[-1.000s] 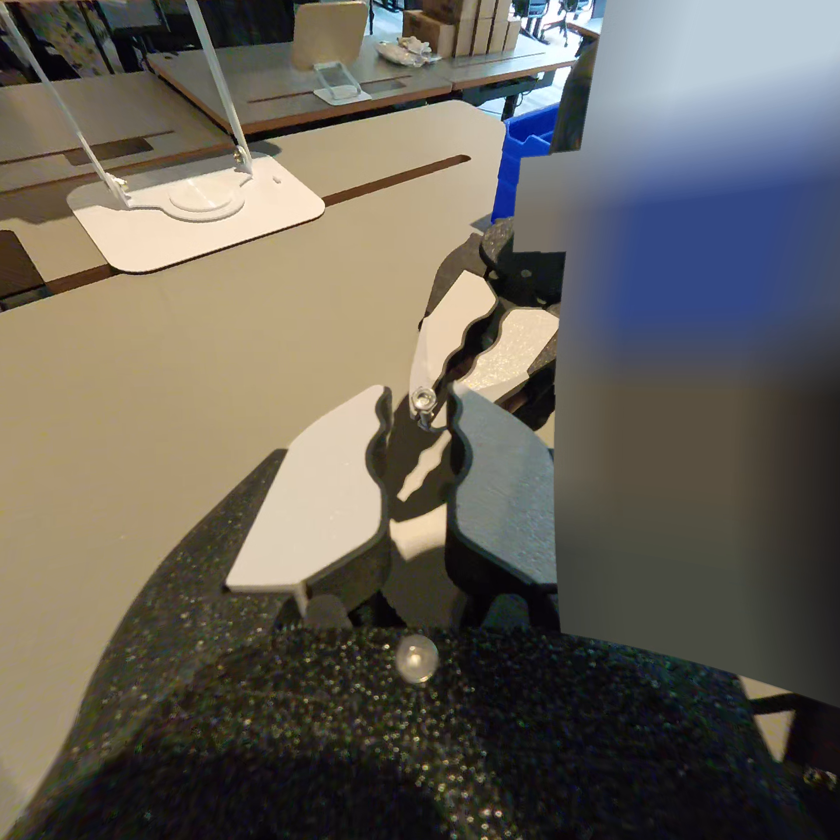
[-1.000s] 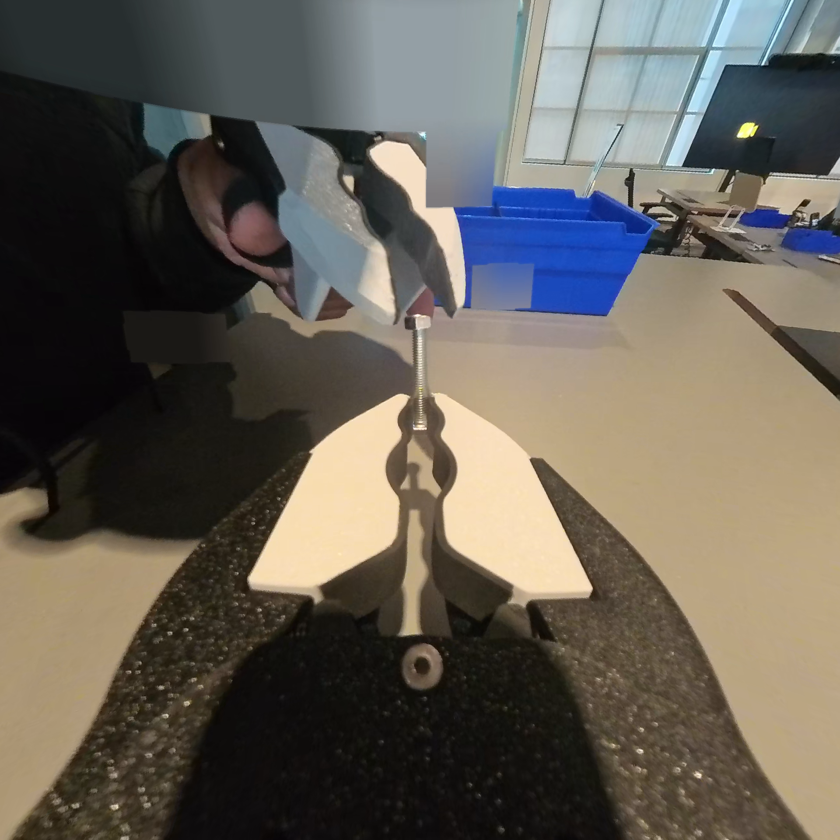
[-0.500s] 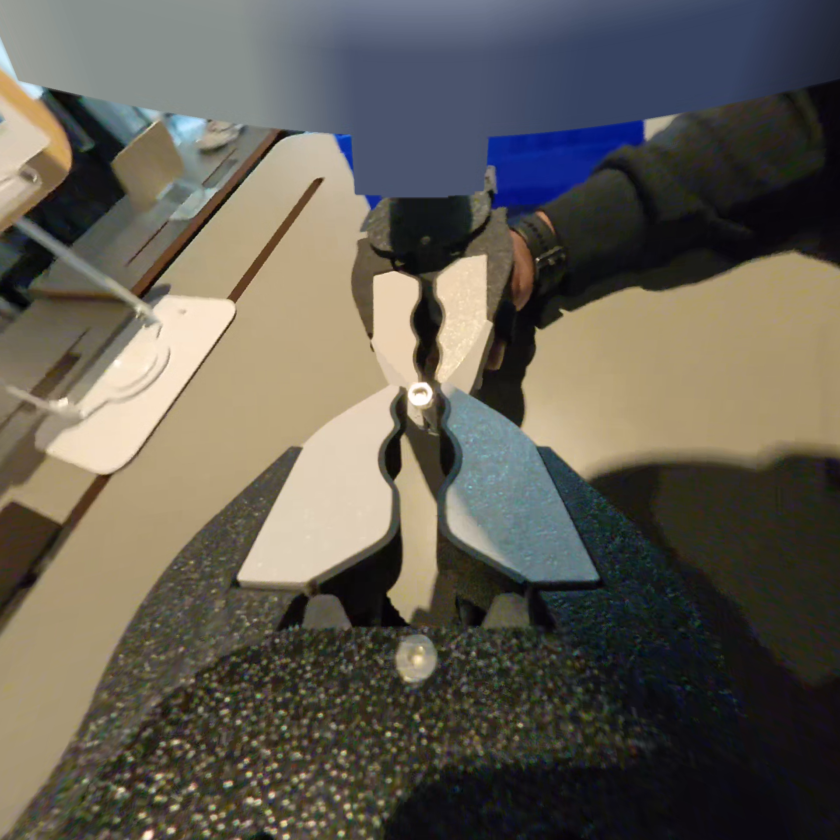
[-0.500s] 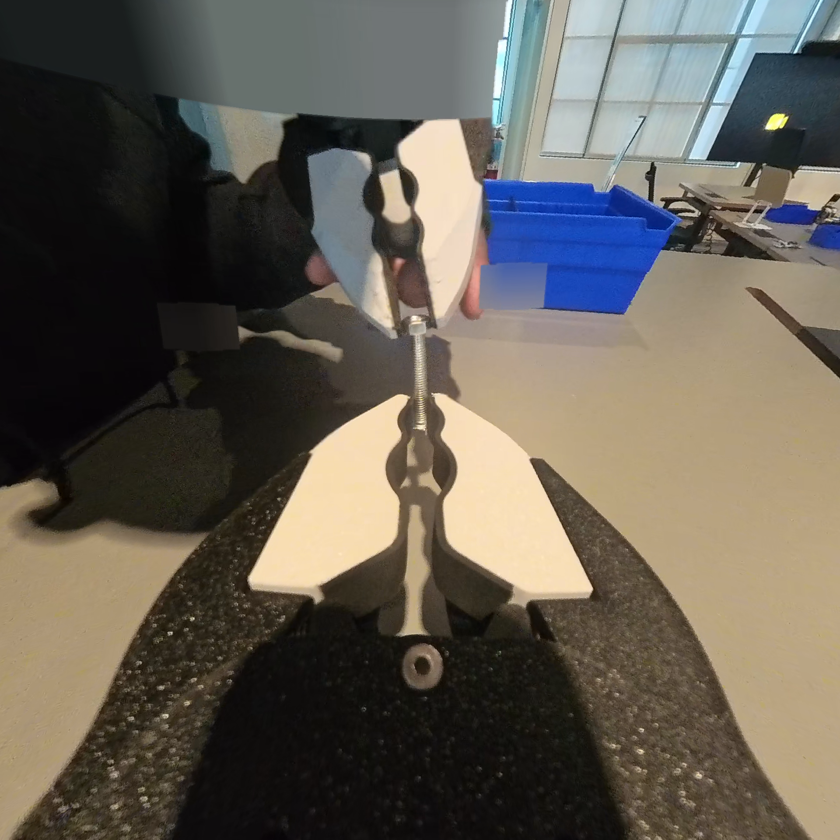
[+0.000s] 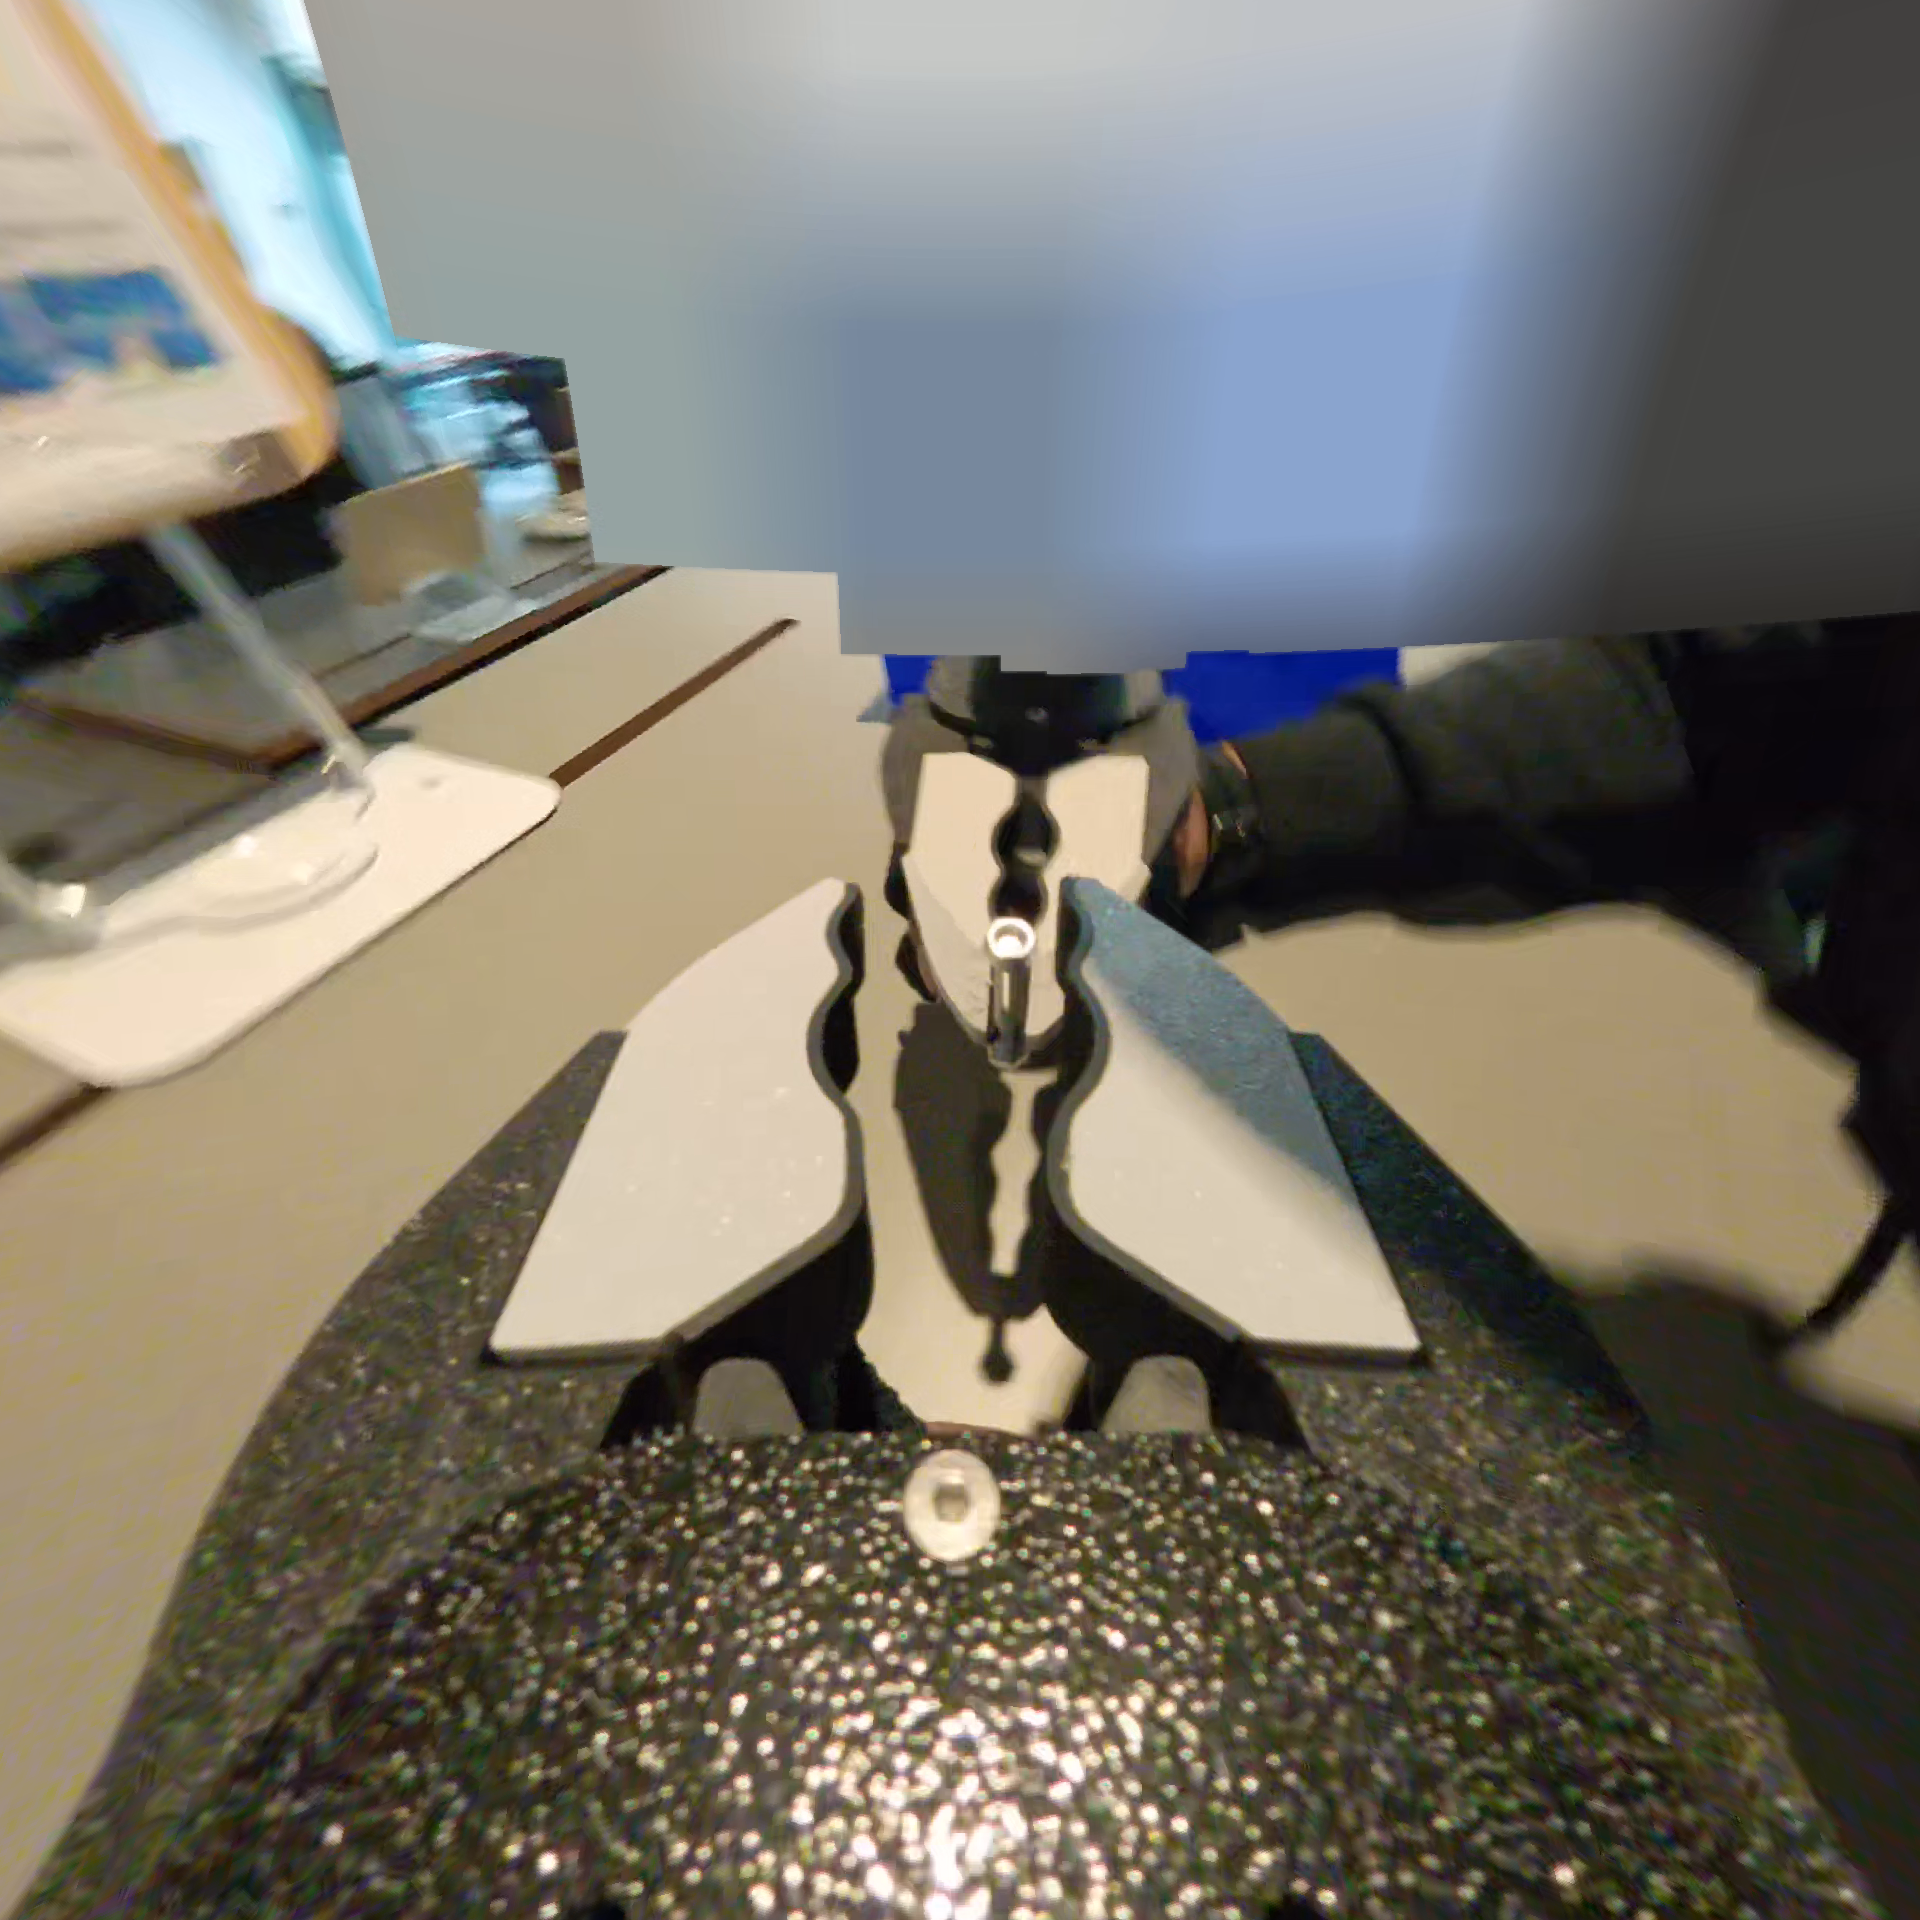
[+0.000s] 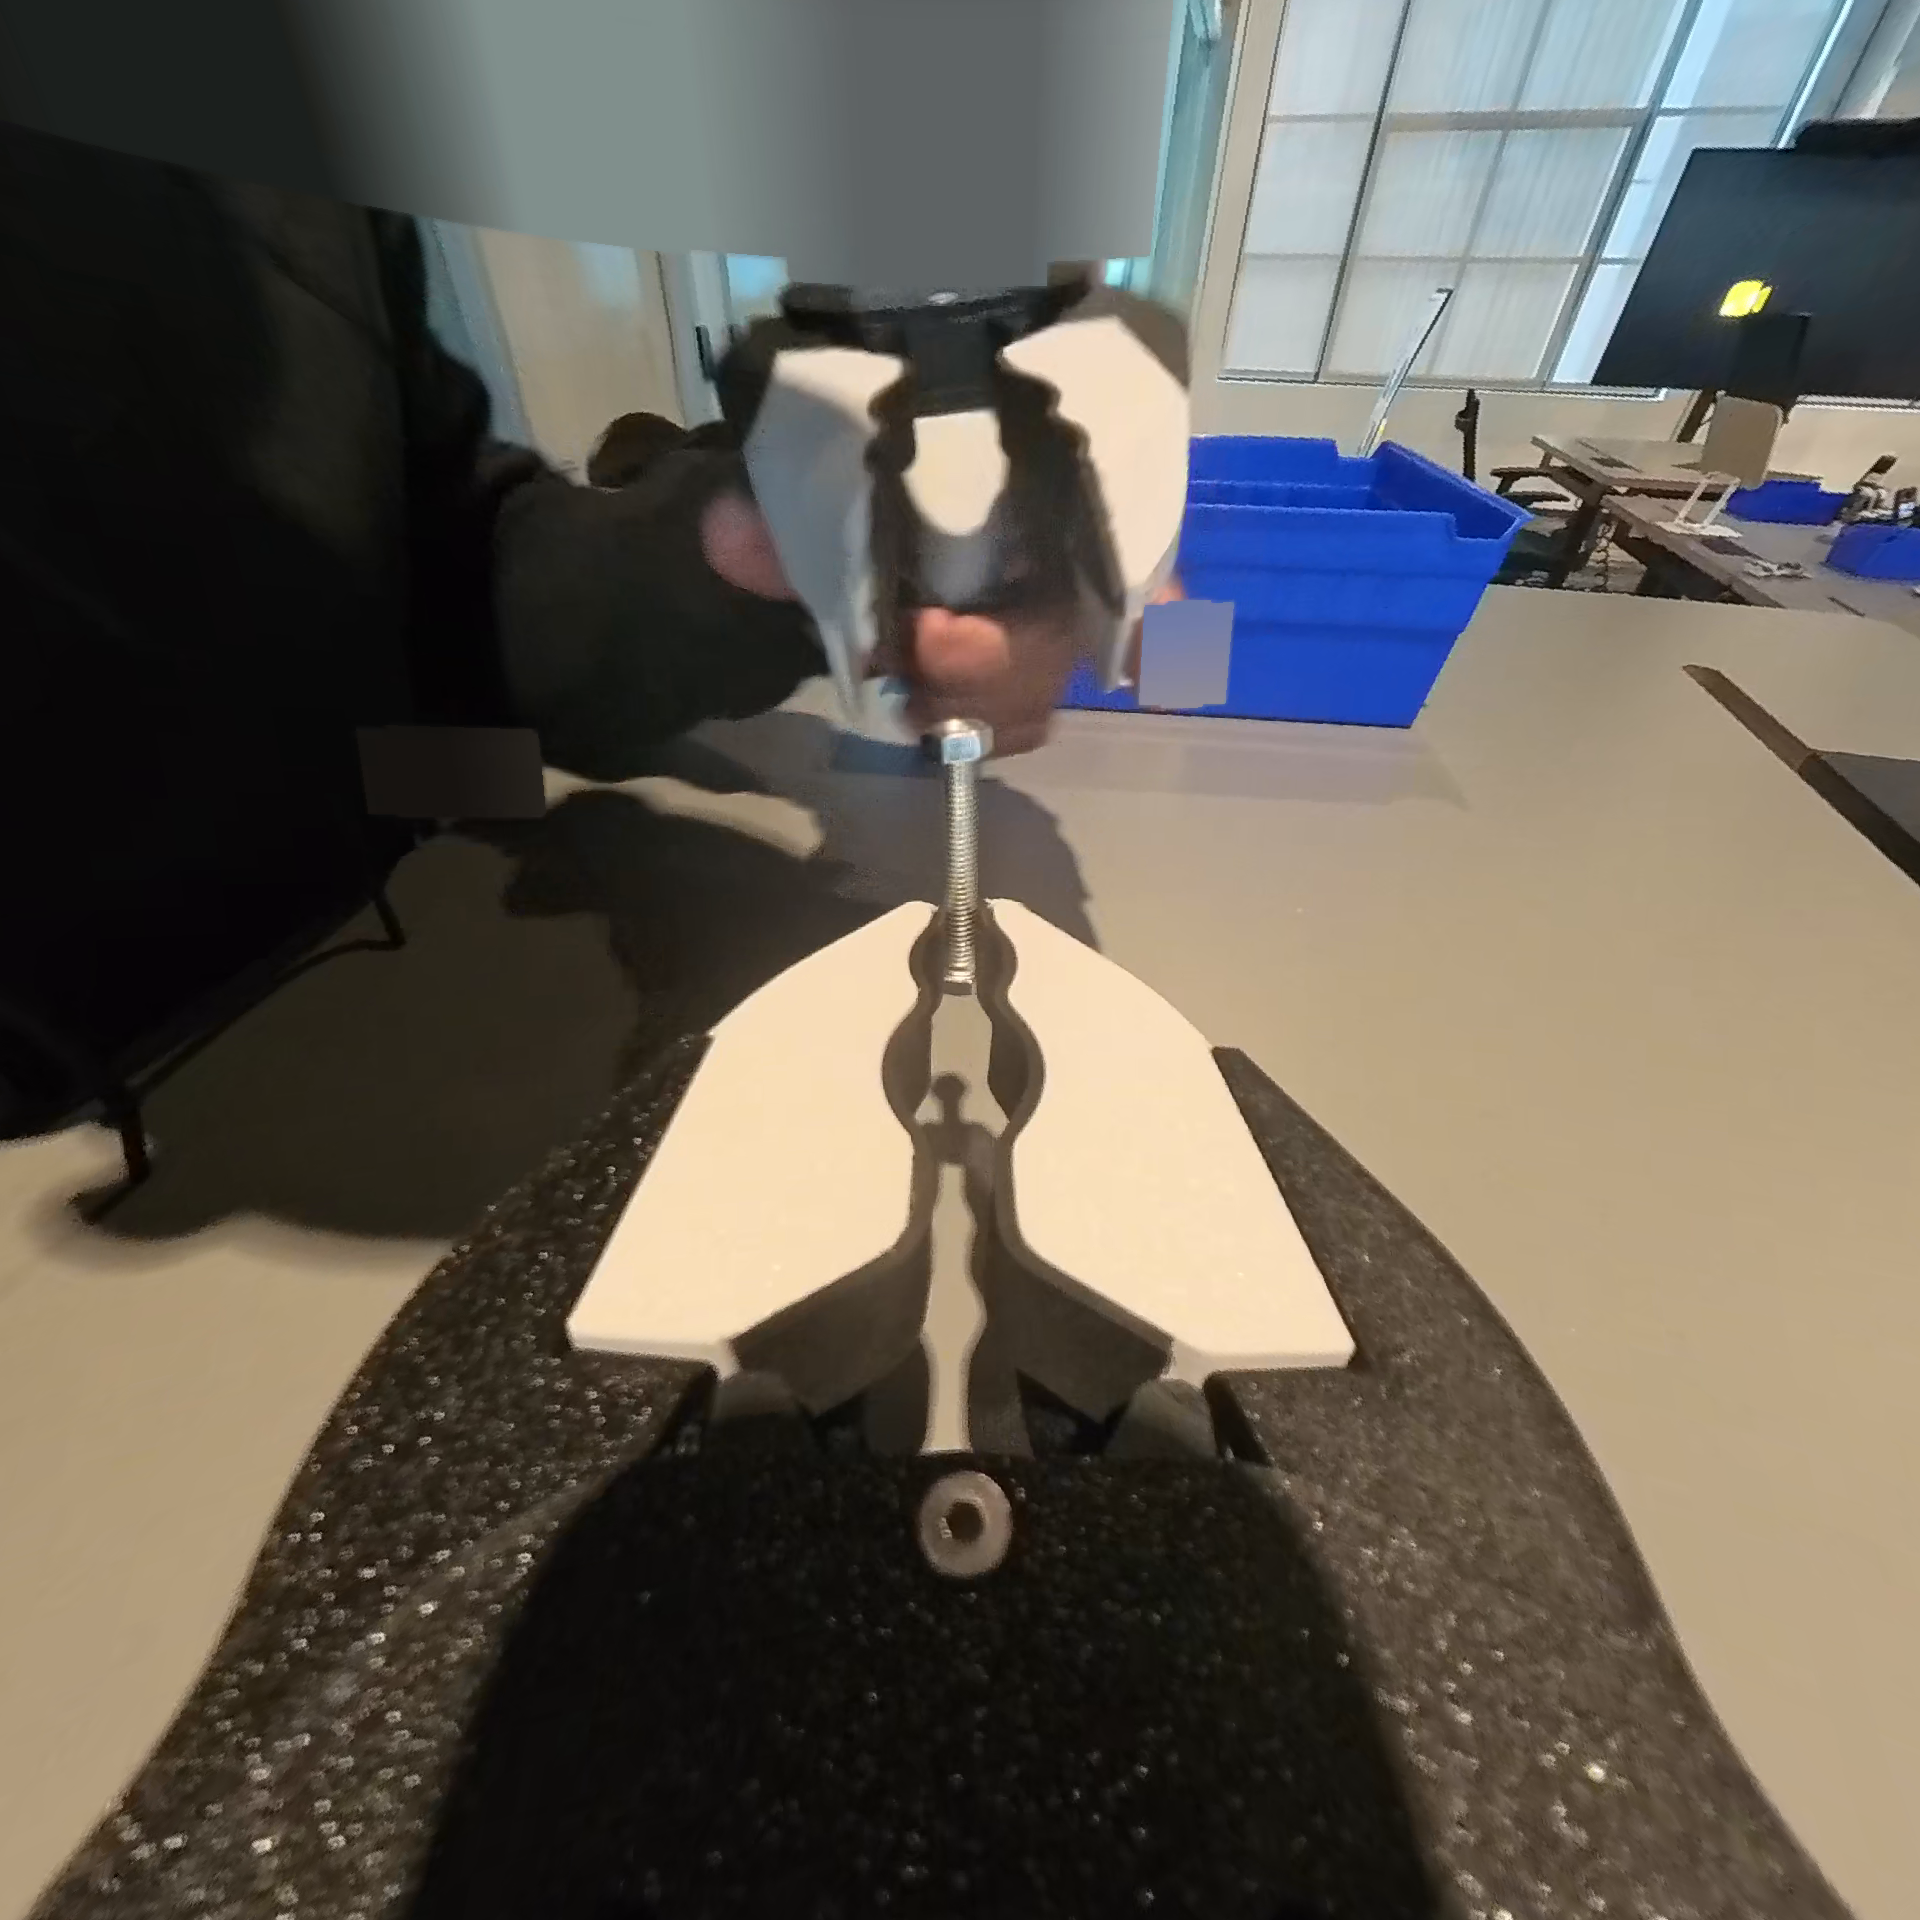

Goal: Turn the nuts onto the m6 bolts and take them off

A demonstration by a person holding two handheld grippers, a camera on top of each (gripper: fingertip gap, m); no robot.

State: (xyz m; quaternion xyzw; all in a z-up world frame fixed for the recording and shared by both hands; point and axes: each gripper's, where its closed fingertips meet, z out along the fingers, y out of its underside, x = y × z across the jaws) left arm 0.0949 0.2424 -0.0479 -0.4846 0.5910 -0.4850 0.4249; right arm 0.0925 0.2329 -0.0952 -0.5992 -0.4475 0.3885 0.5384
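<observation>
A slim silver threaded steel bolt (image 6: 958, 862) is held in the air above the grey tabletop (image 6: 1455, 987), its lower end clamped in the right gripper (image 6: 956, 935) jaws. A small silver hex nut (image 6: 958, 742) is seated at its far end. The left gripper (image 5: 961, 997) jaws stand apart around the nut, not gripping. Whether the nut is being run on or off cannot be told; completion is judged partial.
</observation>
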